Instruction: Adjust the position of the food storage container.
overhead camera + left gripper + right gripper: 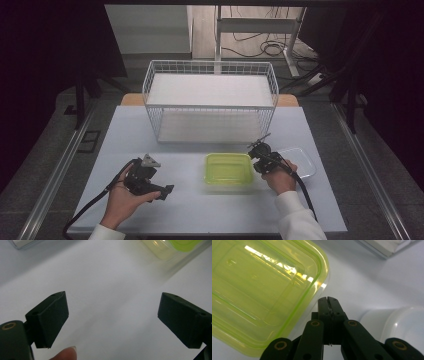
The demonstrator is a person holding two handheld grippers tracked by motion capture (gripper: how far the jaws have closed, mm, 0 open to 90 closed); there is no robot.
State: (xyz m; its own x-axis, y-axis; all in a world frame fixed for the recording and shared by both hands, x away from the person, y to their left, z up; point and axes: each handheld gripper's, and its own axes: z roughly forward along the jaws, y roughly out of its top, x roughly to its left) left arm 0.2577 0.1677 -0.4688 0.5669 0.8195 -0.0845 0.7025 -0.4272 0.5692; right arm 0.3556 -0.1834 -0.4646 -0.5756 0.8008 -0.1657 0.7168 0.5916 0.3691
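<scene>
A clear box with a yellow-green lid (228,170) sits on the white table (200,212) in front of me. My right gripper (257,160) is at the box's right edge. In the right gripper view, the gripper (327,300) is shut with nothing between its jaws, its tips just beside the lid's corner (262,290). Whether they touch the lid is unclear. My left gripper (164,192) is held low over the table to the left of the box. In its own view it (112,317) stands wide open over bare table, with the lidded box (175,246) farther off.
A white wire basket (210,100) with a white floor stands behind the box at mid table. An empty clear container (300,161) lies right of my right hand, also close beside the right gripper (404,322). The table's edges drop to a grey floor.
</scene>
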